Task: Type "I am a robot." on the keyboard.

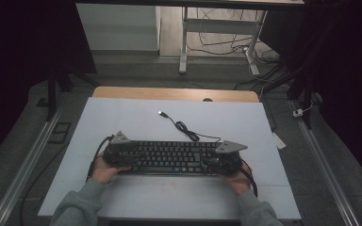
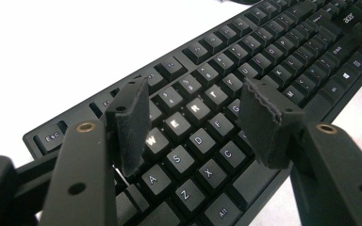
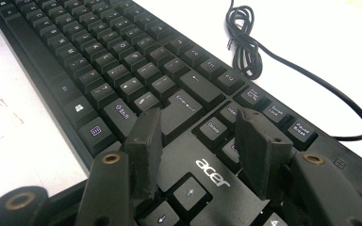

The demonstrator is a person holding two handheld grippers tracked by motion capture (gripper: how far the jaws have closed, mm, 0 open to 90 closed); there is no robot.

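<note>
In the lower middle of the high view, the left gripper [image 1: 119,153] sits over the left end of a black keyboard [image 1: 169,156], and the right gripper [image 1: 224,157] sits over its right end. A hand [image 1: 104,170] in a grey sleeve holds each one from below. In the left gripper view, the two black jaws stand wide apart with nothing between them, just above the letter keys near W, E and R, and the keyboard [image 2: 245,89] runs away to the upper right of the frame. In the right gripper view, the jaws are also wide apart and hold nothing. They hang over the arrow keys and the word "acer" [image 3: 213,173], and the keyboard [image 3: 122,70] runs away to the upper left. The keyboard lies flat on a white table top [image 1: 169,197], in the lower half of it. Its thin black cable [image 1: 188,131] comes off the back edge, makes a small knot of loops, and ends in a plug [image 1: 161,113] higher up on the table. In the right gripper view the cable [image 3: 245,42] loops at the upper right.
</note>
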